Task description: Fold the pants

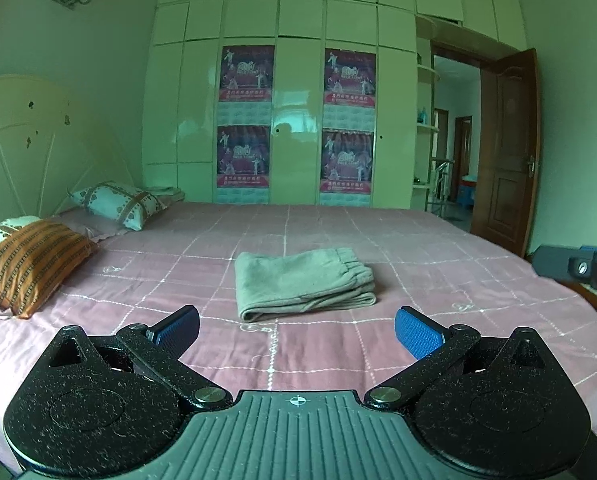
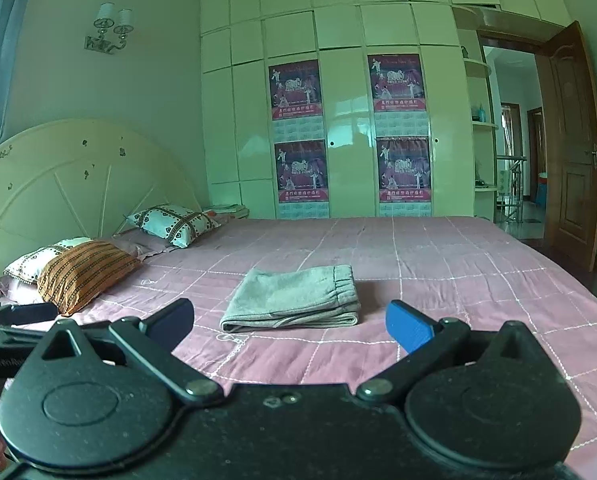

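Closest to the lens in the left wrist view is the left tool [image 1: 297, 330], its two blue-padded fingers [image 1: 417, 332] spread wide apart with nothing between them, held above the near edge of a bed. The right tool [image 2: 290, 326] is seen the same way in the right wrist view, also spread wide and empty, with one blue pad [image 2: 408, 326] showing clearly and the other in shadow. Just beyond both tools lie the pants [image 1: 303, 282], a grey-green pair folded into a compact rectangle with the gathered elastic waistband on the right side and the folded layers visible along the near edge. The pants rest flat near the middle of the bed [image 1: 418, 248], apart from both tools and touched by neither. The bed is covered by a pink quilt with a grid of white stitched lines. To the left, by a cream arched headboard [image 2: 58, 184], sit an orange striped pillow [image 1: 34, 264] and a white patterned pillow [image 1: 118, 204]. Behind the bed stands a wall of pale glossy wardrobe doors [image 1: 294, 120] carrying four dark posters [image 1: 246, 72]. At the right a brown wooden door [image 1: 506, 152] stands open onto a hallway. A twin-shade wall lamp [image 2: 110, 26] hangs above the headboard.
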